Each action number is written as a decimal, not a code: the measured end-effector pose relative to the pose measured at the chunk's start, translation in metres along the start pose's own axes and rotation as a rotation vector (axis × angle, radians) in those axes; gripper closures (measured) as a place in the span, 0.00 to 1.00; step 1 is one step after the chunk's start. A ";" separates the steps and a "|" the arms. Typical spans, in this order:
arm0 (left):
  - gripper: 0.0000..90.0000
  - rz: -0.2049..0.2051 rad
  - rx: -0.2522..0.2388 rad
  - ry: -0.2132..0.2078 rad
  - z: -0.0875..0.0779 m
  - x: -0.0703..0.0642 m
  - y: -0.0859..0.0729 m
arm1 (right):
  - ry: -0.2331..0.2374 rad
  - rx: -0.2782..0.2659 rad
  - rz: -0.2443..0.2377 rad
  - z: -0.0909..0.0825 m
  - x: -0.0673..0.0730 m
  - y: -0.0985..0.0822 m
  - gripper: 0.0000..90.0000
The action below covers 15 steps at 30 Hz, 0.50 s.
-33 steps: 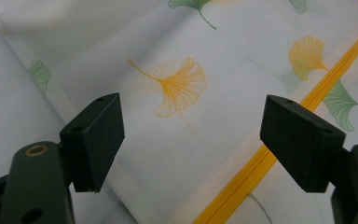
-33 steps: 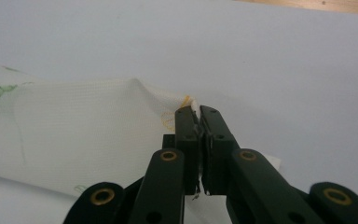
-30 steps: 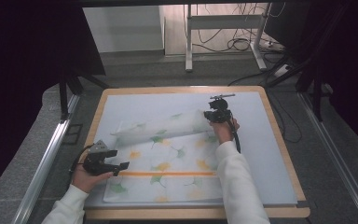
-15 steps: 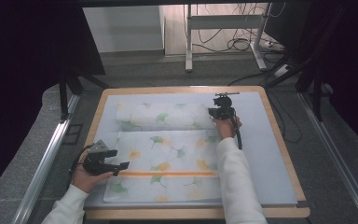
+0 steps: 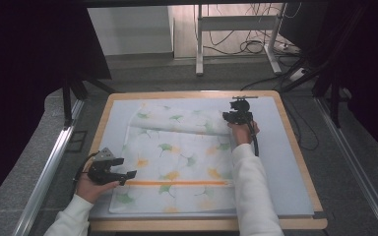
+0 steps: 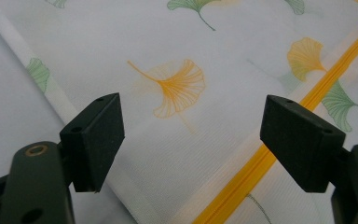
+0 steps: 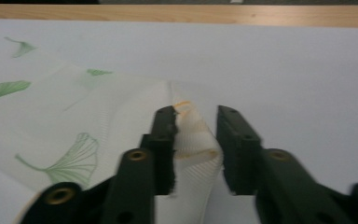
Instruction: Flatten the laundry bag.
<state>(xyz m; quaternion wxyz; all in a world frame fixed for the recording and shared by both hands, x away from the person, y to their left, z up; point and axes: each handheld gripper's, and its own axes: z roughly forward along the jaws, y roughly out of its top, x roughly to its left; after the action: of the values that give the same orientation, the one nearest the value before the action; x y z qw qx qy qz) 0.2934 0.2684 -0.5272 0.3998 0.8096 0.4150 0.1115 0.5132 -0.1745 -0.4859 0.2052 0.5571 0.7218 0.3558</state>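
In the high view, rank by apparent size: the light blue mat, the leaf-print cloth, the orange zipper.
1. Light blue mat: largest.
2. Leaf-print cloth: covers much of the mat.
3. Orange zipper: a thin line, smallest.

Bare table point(image 5: 280, 162) is lying open right of the right gripper point(image 7: 196, 140); a bunched cloth point(image 7: 191, 144) fold is sitting between its jaws. Flat cloth is spreading ahead of the left gripper point(image 6: 191, 135), its 2 pads standing unobstructed.

No text, label, brand, number or sign can be read.
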 end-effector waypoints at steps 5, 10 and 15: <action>0.24 0.001 0.001 -0.001 0.000 0.000 0.000 | 0.012 -0.054 0.002 -0.014 0.001 0.003 0.58; 0.24 -0.002 0.003 -0.001 0.001 -0.001 0.000 | 0.062 -0.079 -0.051 -0.028 0.012 0.001 0.60; 0.24 -0.001 0.002 -0.002 0.001 -0.002 0.001 | 0.161 -0.060 -0.131 -0.039 0.029 -0.006 0.78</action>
<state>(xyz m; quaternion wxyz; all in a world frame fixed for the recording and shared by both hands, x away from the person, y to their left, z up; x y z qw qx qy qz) 0.2928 0.2660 -0.5270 0.3992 0.8101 0.4151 0.1102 0.4737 -0.1591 -0.4617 0.1861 0.4721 0.7597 0.4067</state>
